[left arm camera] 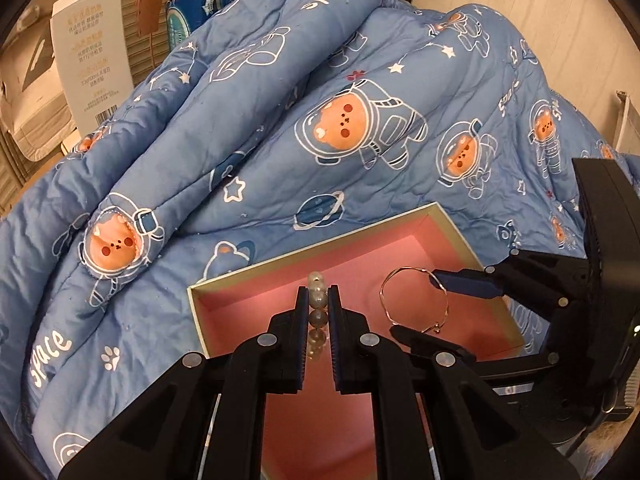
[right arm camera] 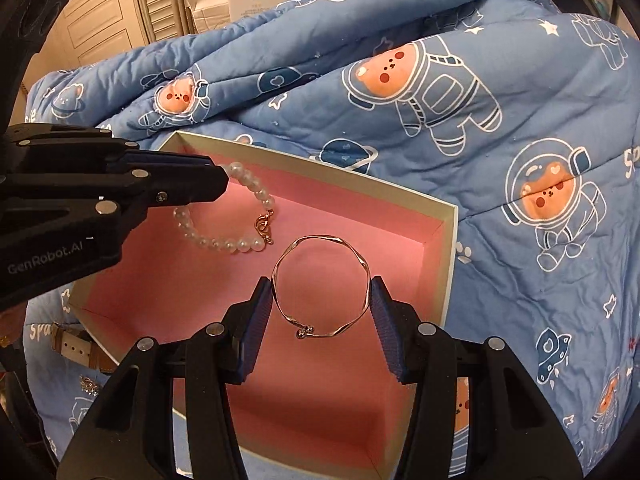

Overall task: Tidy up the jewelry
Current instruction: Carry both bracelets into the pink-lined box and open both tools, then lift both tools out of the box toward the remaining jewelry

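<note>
Right wrist view: over a shallow cream box with pink lining (right arm camera: 448, 240) on a blue space-print quilt (right arm camera: 520, 120), the right gripper (right arm camera: 320, 320) grasps a thin twisted metal bangle (right arm camera: 320, 286) between its pads. The left gripper (right arm camera: 216, 184) pinches a white pearl bracelet (right arm camera: 240, 216). Both seem ready to lower and release into the box.
</note>
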